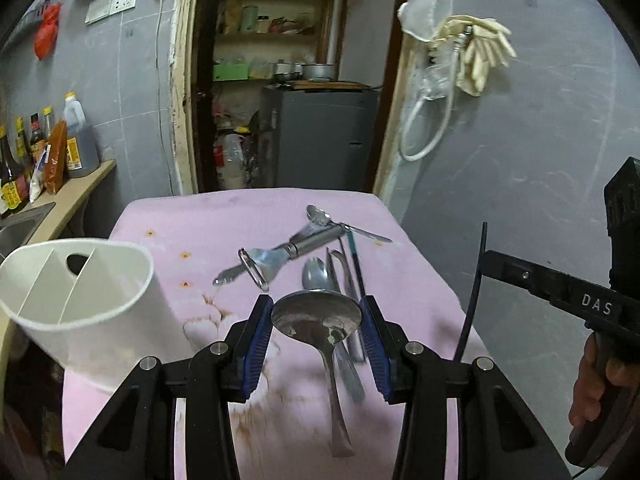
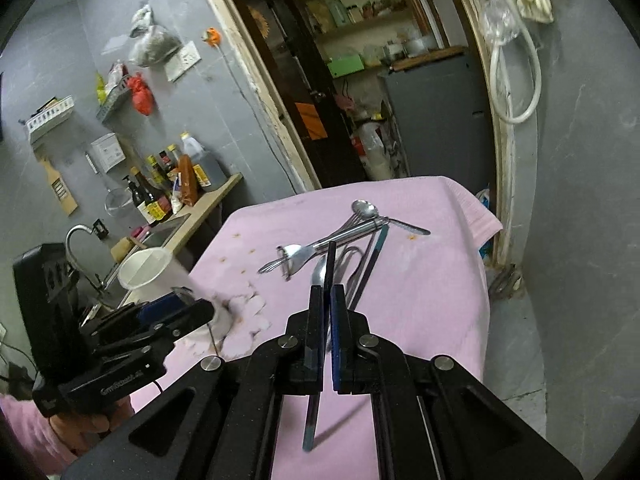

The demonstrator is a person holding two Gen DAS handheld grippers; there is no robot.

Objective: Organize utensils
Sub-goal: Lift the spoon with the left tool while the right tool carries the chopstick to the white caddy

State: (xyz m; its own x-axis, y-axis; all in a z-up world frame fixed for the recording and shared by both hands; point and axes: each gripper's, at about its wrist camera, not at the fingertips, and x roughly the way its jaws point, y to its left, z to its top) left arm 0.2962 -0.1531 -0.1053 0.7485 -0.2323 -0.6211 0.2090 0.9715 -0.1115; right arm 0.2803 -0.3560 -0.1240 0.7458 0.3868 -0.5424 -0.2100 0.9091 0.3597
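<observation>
Left gripper (image 1: 316,320): jaws narrow on the bowl of a large spoon (image 1: 320,324), handle hanging loose toward me; a thin hold on a curved rim, so a tilt could slip it out. Right gripper (image 2: 326,320): jaws nearly closed on a dark chopstick (image 2: 329,268), pinched mid-length, free to pivot. White divided holder (image 1: 80,292) stands just left on the pink cloth (image 1: 400,280). Beyond, the utensil pile (image 1: 304,248) lies tangled; swinging ends could snag it.

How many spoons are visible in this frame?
3: a large spoon held in the left gripper, a second spoon on the cloth just beyond, a small spoon farthest away. Others may be hidden.
</observation>
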